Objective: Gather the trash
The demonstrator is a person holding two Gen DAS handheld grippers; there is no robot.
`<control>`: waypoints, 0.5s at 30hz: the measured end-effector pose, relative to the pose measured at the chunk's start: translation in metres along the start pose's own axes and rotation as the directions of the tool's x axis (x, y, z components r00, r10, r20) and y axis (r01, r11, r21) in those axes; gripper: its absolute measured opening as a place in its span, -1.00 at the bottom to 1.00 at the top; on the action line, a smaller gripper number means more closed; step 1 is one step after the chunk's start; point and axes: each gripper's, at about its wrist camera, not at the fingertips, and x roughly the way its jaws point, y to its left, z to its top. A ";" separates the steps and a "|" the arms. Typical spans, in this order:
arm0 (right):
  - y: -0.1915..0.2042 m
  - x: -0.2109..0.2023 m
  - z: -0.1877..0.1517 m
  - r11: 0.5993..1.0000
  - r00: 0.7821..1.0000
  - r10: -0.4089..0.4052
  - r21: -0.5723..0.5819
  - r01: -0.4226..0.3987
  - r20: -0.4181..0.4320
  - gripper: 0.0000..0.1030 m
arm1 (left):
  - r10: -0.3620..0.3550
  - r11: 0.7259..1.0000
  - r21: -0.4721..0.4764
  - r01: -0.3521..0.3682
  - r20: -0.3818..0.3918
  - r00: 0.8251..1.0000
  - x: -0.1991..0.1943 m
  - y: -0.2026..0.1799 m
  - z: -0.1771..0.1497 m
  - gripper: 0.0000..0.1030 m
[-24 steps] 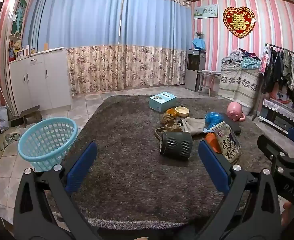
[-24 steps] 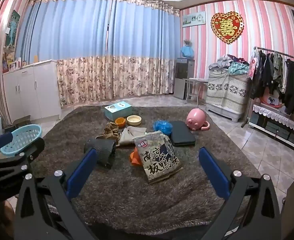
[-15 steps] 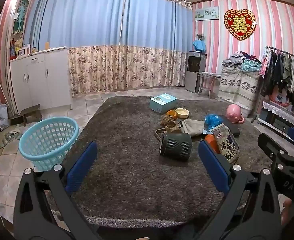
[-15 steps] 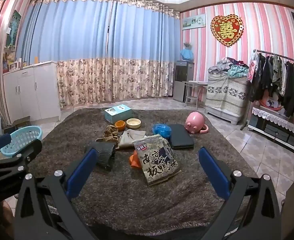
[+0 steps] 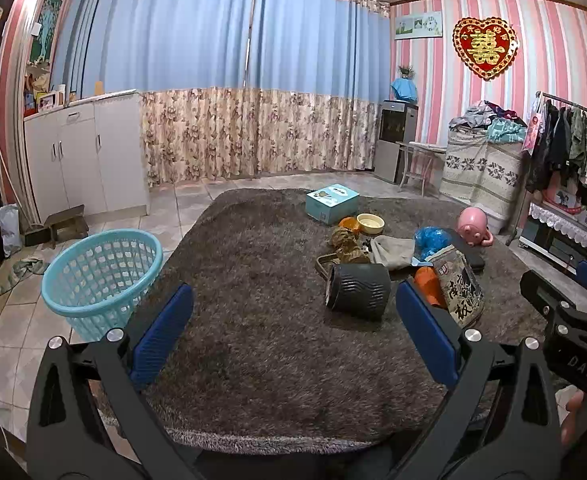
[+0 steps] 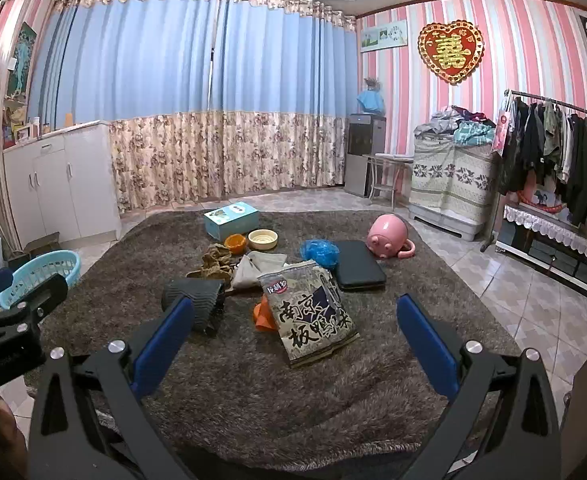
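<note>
Both grippers gape empty over the near edge of the rug, trash lying ahead.

The left gripper [image 5: 293,328] and the right gripper [image 6: 293,332] each hold their blue pads spread wide with nothing between them, both tipped slightly down toward the shaggy brown rug [image 5: 253,352]. On the rug's middle lies a printed snack bag [image 6: 311,316], an orange scrap [image 6: 262,318] tucked at its left edge and a dark ribbed cylinder [image 5: 357,290] on its side further left. Beyond the bag sit a blue crumpled bag [image 6: 319,251], a black pad [image 6: 357,266], a grey cloth [image 6: 257,266], two small bowls [image 6: 262,239], a teal box [image 6: 231,218] and a pink pig [image 6: 387,236]. The teal basket [image 5: 101,280] stands on the tiles just off the rug's left edge.
</note>
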 end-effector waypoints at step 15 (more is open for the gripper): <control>-0.001 0.001 -0.001 1.000 1.000 0.002 -0.005 -0.002 -0.005 0.92 | -0.010 1.000 -0.012 0.010 -0.010 1.000 0.005 0.000 -0.003 0.90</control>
